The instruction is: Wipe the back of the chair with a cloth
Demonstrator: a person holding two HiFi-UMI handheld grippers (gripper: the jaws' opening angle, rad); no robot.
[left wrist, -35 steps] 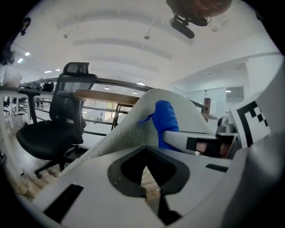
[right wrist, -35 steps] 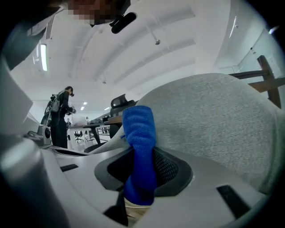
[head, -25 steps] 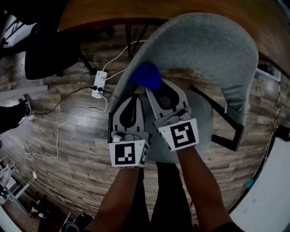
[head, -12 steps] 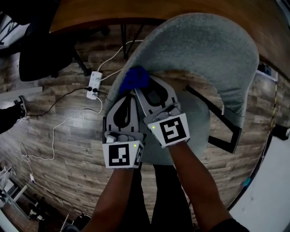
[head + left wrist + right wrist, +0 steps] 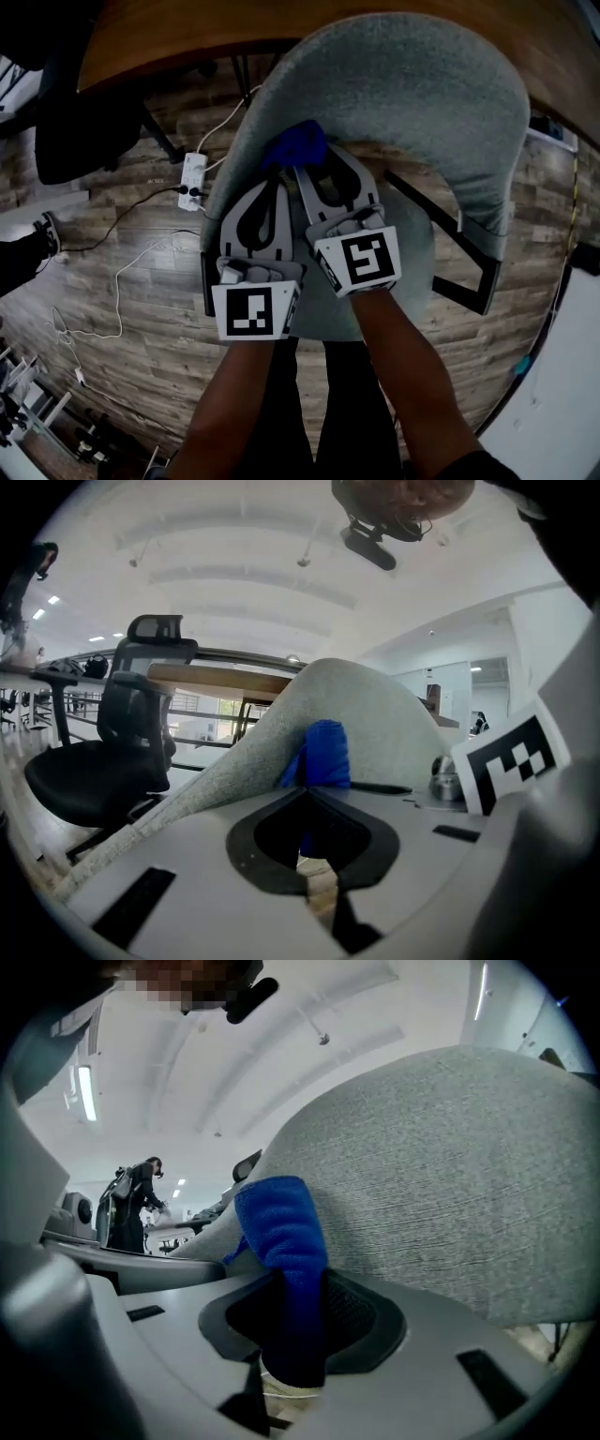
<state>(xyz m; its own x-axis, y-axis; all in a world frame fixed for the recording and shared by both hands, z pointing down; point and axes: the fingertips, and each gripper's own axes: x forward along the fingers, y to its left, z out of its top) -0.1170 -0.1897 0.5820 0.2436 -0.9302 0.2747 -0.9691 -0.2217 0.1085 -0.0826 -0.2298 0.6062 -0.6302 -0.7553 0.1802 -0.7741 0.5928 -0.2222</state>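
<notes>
cloth (image 5: 298, 145) (blue, bunched up) is pressed on the inner face of the chair back (image 5: 422, 84) near its left edge, clamped between the closed fingers of the right gripper (image 5: 312, 172). the left gripper (image 5: 278, 186) lies just beside it, fingers together, tips at the cloth's fringe. since half a second ago the cloth has slid slightly away from that left edge.

place: office | evidence: black swivel chair (image 5: 94, 775), wooden desk (image 5: 169, 33), power strip (image 5: 191, 176) on plank floor (image 5: 122, 253)
</notes>
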